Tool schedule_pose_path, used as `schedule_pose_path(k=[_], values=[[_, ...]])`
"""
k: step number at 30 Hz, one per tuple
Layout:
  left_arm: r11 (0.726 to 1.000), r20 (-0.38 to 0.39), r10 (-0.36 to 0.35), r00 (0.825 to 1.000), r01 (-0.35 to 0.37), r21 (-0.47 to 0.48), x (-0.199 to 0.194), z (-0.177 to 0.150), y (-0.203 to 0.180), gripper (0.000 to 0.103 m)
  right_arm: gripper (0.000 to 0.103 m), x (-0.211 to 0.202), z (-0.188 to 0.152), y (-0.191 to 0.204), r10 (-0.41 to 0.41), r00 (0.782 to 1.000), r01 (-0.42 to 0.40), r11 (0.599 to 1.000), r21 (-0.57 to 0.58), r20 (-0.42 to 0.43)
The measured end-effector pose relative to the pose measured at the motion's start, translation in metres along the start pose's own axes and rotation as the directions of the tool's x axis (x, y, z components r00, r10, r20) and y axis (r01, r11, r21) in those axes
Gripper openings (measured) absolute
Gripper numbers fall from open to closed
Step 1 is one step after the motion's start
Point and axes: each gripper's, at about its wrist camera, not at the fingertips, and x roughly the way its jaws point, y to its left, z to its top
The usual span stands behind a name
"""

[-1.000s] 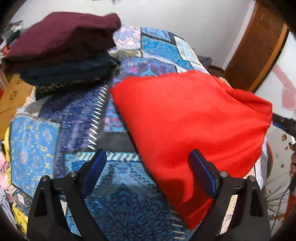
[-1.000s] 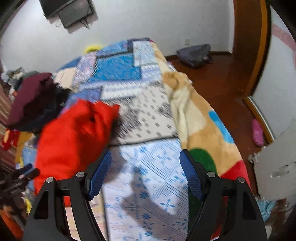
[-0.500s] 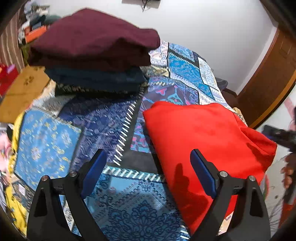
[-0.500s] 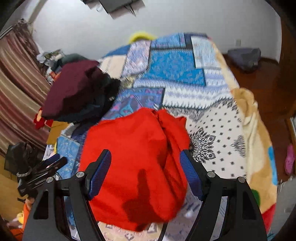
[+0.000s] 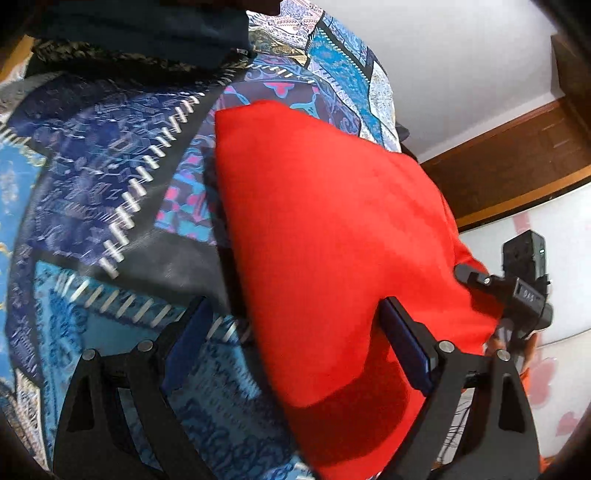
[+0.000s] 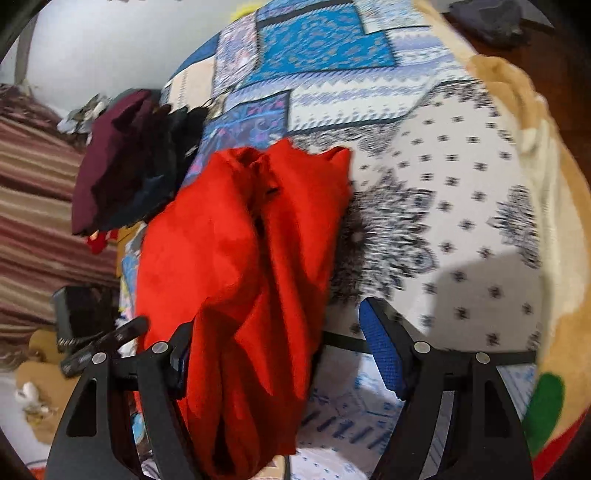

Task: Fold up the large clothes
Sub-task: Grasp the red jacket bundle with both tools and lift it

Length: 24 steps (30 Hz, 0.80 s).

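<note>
Both your grippers now sit lower and closer over the red garment (image 5: 332,240), which fills more of each frame; the folded pile (image 6: 122,162) shifts toward the upper left.

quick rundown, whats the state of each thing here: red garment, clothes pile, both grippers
red garment: bunched and creased, lying loose on the patchwork bedspread
clothes pile: folded, stacked, maroon piece on top
left gripper: open, red cloth edge between its jaws
right gripper: open, straddling the red cloth

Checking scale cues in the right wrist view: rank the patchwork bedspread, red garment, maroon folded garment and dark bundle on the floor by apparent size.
1. Patchwork bedspread
2. Red garment, though it is nearest the camera
3. Maroon folded garment
4. Dark bundle on the floor, far off and cut by the frame edge, so unsure.
</note>
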Motion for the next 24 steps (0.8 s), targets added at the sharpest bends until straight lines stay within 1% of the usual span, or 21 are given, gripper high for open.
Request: schedule_pose_path(k=[2, 3, 6, 7, 8, 9, 10, 13, 14, 15, 16, 17, 18, 19, 20, 21, 22, 24], values=[[0.999, -0.006, -0.033, 0.999, 0.033, -0.021, 0.007, 0.003, -0.001, 0.092, 0.075, 0.007, 0.004, 0.001, 0.035, 0.999, -0.035, 0.999, 0.01, -0.021], [0.998, -0.009, -0.048, 0.999, 0.047, -0.029, 0.009, 0.004, -0.001, 0.092, 0.075, 0.012, 0.006, 0.0, 0.062, 0.998, -0.061, 0.998, 0.034, -0.032], [0.997, -0.02, -0.078, 0.997, 0.078, -0.027, 0.017, 0.005, -0.004, 0.092, 0.076, 0.02, 0.012, 0.0, 0.143, 0.989, -0.139, 0.987, 0.081, -0.046], [0.996, -0.028, -0.091, 0.995, 0.09, -0.025, 0.019, 0.005, -0.006, 0.092, 0.075, 0.022, 0.012, 0.0, 0.159, 0.986, -0.154, 0.984, 0.088, -0.049], [0.993, -0.04, -0.112, 0.993, 0.111, -0.025, 0.022, 0.005, -0.008, 0.092, 0.074, 0.025, 0.012, 0.001, 0.161, 0.986, -0.156, 0.983, 0.092, -0.047], [0.993, -0.043, -0.116, 0.992, 0.115, -0.026, 0.023, 0.006, -0.01, 0.092, 0.073, 0.027, 0.012, 0.003, 0.155, 0.987, -0.151, 0.985, 0.083, -0.047], [0.994, -0.041, -0.112, 0.993, 0.111, -0.022, 0.024, 0.005, -0.012, 0.092, 0.07, 0.028, 0.011, 0.006, 0.147, 0.988, -0.143, 0.987, 0.07, -0.049], [0.993, -0.04, -0.118, 0.992, 0.118, -0.001, 0.023, 0.003, -0.016, 0.091, 0.053, 0.035, 0.009, 0.015, 0.128, 0.989, -0.124, 0.991, 0.053, -0.069], [0.993, -0.035, -0.117, 0.992, 0.117, 0.002, 0.021, 0.002, -0.016, 0.086, 0.048, 0.036, 0.008, 0.017, 0.114, 0.991, -0.111, 0.993, 0.051, -0.064], [0.994, -0.029, -0.111, 0.993, 0.112, 0.006, 0.019, 0.0, -0.014, 0.077, 0.045, 0.035, 0.006, 0.02, 0.103, 0.993, -0.1, 0.994, 0.044, -0.06], [0.994, -0.021, -0.104, 0.994, 0.105, 0.007, 0.016, 0.0, -0.013, 0.073, 0.036, 0.032, 0.005, 0.021, 0.098, 0.994, -0.096, 0.995, 0.043, -0.055], [0.994, -0.015, -0.106, 0.994, 0.106, 0.003, 0.013, -0.001, -0.01, 0.063, 0.031, 0.029, 0.002, 0.022, 0.096, 0.994, -0.094, 0.994, 0.047, -0.044], [0.993, -0.009, -0.117, 0.993, 0.117, -0.006, 0.009, 0.0, -0.008, 0.054, 0.029, 0.026, 0.0, 0.022, 0.098, 0.995, -0.096, 0.994, 0.049, -0.037], [0.99, -0.006, -0.137, 0.99, 0.137, -0.009, 0.005, 0.001, -0.006, 0.049, 0.026, 0.023, -0.002, 0.024, 0.1, 0.995, -0.098, 0.994, 0.048, -0.027], [0.988, -0.007, -0.152, 0.988, 0.152, -0.004, 0.001, 0.002, -0.006, 0.042, 0.024, 0.02, -0.003, 0.027, 0.098, 0.995, -0.098, 0.994, 0.043, -0.019], [0.987, -0.009, -0.159, 0.987, 0.159, 0.008, -0.003, 0.003, -0.008, 0.038, 0.023, 0.017, -0.003, 0.03, 0.097, 0.995, -0.097, 0.995, 0.039, -0.006], [0.988, -0.008, -0.155, 0.988, 0.156, 0.022, -0.006, 0.004, -0.012, 0.036, 0.022, 0.011, -0.006, 0.035, 0.098, 0.995, -0.098, 0.995, 0.029, 0.014], [0.989, 0.004, -0.124, 0.992, 0.123, 0.082, -0.016, 0.006, -0.024, 0.033, 0.021, 0.004, -0.008, 0.048, 0.085, 0.995, -0.084, 0.996, -0.006, 0.044]])
